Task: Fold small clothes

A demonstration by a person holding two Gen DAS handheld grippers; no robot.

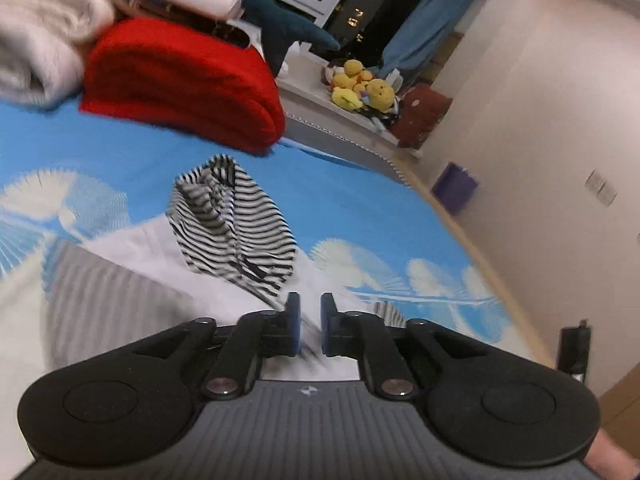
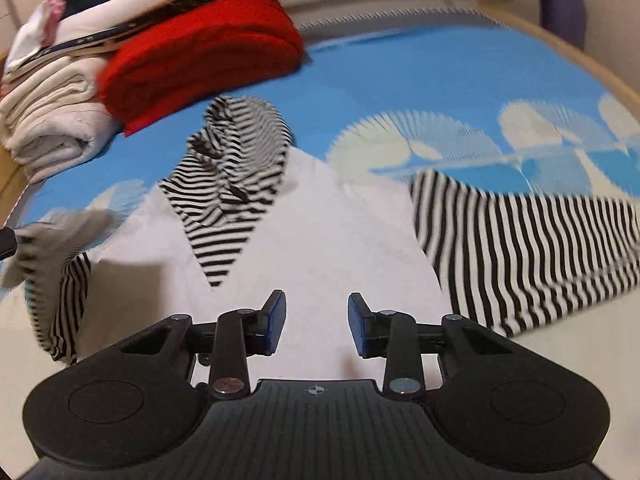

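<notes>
Far left on the bed [image 2: 400,64]: stack of folded cream blankets [image 2: 48,120], with a folded red blanket [image 2: 200,56] just beside it to the right.

Task item: white hooded top [image 2: 320,232], black-and-white striped hood and sleeves, lying spread on the blue bedsheet in front of both tools. Striped hood [image 2: 236,168] bunched at the far end, near the red blanket but apart from it. Left sleeve [image 2: 56,248] blurred and lifted at the frame edge, where a dark tool tip shows; grip itself not resolvable from this view. Right sleeve [image 2: 528,256] flat on the sheet, spread out to the right.

Left tool [image 1: 310,324]: pads close together with a narrow gap; streaked, blurred cloth lies between and below them. Cannot tell whether they pinch it.

Right tool [image 2: 316,326]: pads well apart, nothing between them, over the white body of the top.

Yellow plush toys [image 1: 360,88] sit on the ledge past the bed.
</notes>
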